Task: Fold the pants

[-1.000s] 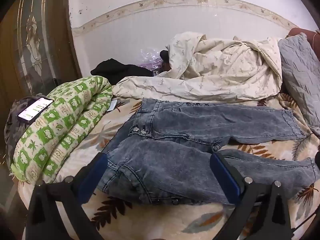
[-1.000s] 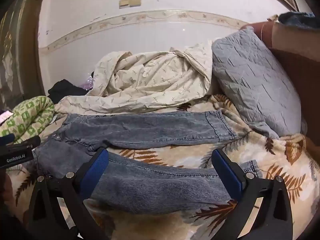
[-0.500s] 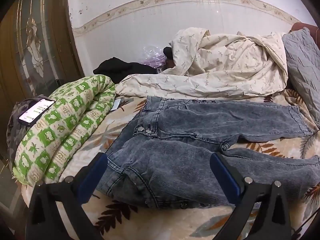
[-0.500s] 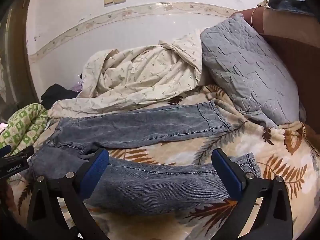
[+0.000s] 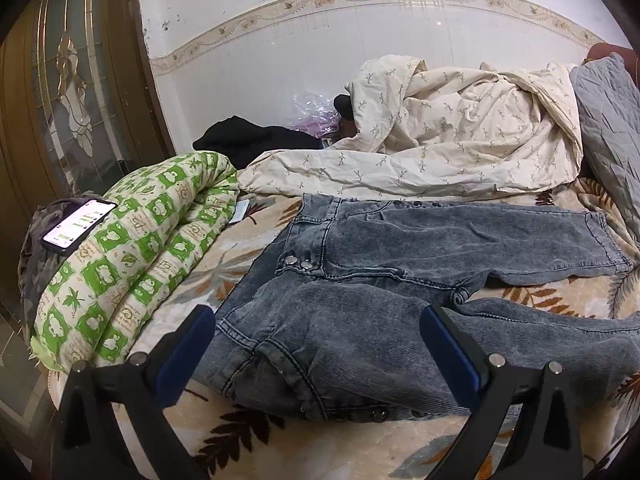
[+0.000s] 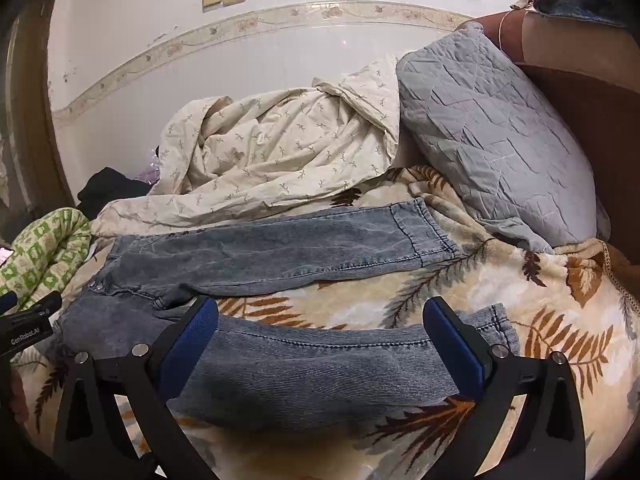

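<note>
Right now the pants (image 5: 400, 280) lie flat on the bed (image 5: 248, 256), filling the middle of both views, legs spread apart. Low in its frame, the left gripper (image 5: 316, 344) is wide open over the waist, holding nothing. The right gripper (image 6: 320, 336) is wide open too, over the near leg. A green quilt (image 5: 132, 260) sits at the left.

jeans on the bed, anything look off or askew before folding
Yes. The jeans lie splayed, not flat: the far leg and the near leg spread apart in a V, and the waist near the snaps is bunched. A lit phone is perched on the green quilt.
</note>
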A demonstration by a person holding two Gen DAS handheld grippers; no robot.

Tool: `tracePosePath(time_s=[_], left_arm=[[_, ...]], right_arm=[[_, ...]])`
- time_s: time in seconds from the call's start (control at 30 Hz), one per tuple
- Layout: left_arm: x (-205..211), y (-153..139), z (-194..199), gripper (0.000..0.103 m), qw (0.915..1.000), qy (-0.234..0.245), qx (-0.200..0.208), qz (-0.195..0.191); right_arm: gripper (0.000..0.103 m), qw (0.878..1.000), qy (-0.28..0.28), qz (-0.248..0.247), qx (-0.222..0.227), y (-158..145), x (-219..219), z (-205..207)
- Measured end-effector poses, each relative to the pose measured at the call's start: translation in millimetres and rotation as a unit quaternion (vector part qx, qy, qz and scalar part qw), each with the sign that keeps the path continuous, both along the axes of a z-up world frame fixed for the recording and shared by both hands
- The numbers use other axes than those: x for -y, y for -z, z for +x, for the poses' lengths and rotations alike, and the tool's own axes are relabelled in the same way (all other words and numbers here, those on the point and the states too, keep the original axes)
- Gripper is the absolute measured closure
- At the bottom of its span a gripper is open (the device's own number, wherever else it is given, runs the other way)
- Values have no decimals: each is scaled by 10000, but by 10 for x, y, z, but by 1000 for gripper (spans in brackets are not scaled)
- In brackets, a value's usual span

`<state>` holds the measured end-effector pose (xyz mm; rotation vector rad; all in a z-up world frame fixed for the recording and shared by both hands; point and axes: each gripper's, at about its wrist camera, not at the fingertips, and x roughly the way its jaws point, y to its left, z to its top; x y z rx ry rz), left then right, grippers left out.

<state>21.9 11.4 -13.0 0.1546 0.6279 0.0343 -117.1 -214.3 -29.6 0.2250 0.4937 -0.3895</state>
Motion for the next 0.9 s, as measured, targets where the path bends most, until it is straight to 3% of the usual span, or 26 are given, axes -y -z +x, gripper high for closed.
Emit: tracePosePath(time_s=[0.17, 0.27, 0.4, 0.47, 0.57, 0.63, 0.73, 0.9], left_arm=[[1, 1, 60, 0, 9999, 109, -119, 23], [-54, -62, 279, 0, 9983, 413, -407, 27], [-140, -195, 843, 0, 9955, 634, -600, 378], [-178, -232, 1269, 0, 9934, 616, -756, 609], [-261, -223, 1905, 0, 9894, 548, -1257, 487], [-290, -174, 2257, 0, 9875, 410, -1415, 561], [-342, -7, 2725, 0, 9805, 328, -1889, 426], [-388, 237, 3136, 0, 9736, 143, -2269, 208]], right_arm=[[0, 10000, 40, 25, -59, -46, 71, 2], [0, 9999, 71, 125, -55, -216, 335, 9], [0, 9995, 188, 249, -20, -612, 1071, 293], [0, 9991, 162, 317, -229, -666, 1342, 552], [3, 9935, 15, 790, -824, -541, 1812, 1163], [11, 9876, 130, 1216, -979, -375, 2100, 1523], [14, 9763, 338, 1812, -1136, -88, 2379, 1923], [15, 9740, 292, 1805, -1337, 199, 2399, 2163]])
